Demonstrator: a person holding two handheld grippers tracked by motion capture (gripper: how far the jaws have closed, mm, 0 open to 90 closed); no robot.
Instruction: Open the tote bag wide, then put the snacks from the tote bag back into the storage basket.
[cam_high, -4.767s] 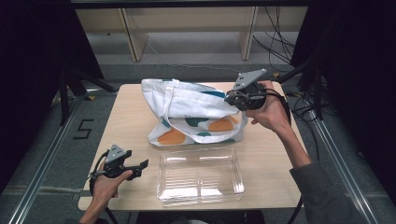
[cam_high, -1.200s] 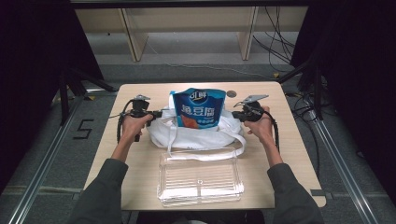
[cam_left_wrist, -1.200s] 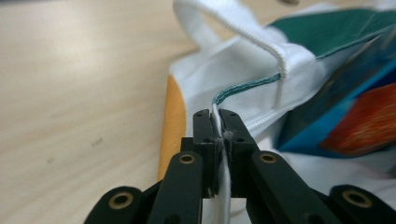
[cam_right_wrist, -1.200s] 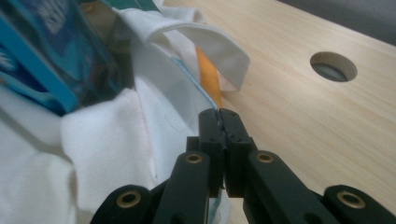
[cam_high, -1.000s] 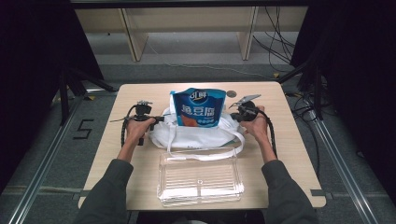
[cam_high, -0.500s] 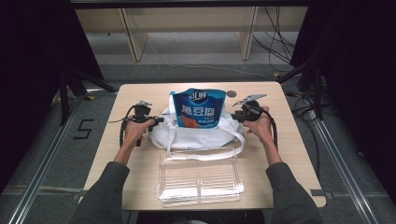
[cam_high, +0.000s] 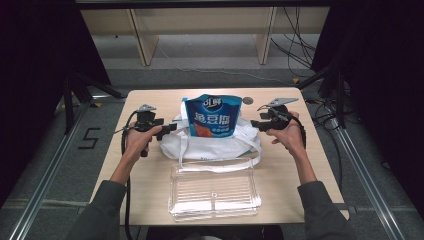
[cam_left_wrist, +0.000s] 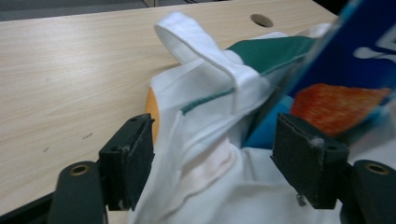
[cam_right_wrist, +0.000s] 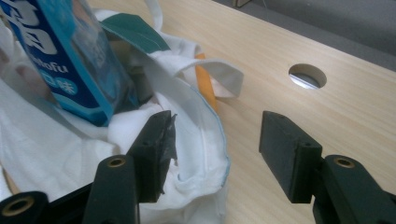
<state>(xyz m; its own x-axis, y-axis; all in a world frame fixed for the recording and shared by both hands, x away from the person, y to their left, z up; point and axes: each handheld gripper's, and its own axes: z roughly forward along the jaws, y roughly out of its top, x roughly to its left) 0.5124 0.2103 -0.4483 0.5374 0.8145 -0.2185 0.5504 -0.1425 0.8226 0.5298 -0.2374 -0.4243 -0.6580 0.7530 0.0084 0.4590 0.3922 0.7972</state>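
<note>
A white tote bag (cam_high: 210, 145) lies slumped in the middle of the table, and a blue snack pouch (cam_high: 210, 116) stands upright in its mouth. My left gripper (cam_high: 168, 128) is at the bag's left side. Its jaws have just been opening and now stand open, with loose white fabric (cam_left_wrist: 210, 158) and the pouch's corner (cam_left_wrist: 336, 70) between them (cam_left_wrist: 217, 163). At the bag's right side my right gripper (cam_high: 254, 125) has also just been opening. It is open (cam_right_wrist: 223, 151), and the bag's rim (cam_right_wrist: 205, 140) lies beside its left jaw.
A clear plastic tray (cam_high: 214, 192) sits in front of the bag near the table's front edge. A round hole (cam_high: 248, 100) is in the tabletop behind the bag. Bare wood (cam_high: 150, 102) lies to the left and right. Cables trail from both grippers.
Both grippers, shut on the bag's side edges a second ago, have opened and let the fabric go. Both hands have risen a little. The pouch still stands in the bag.
</note>
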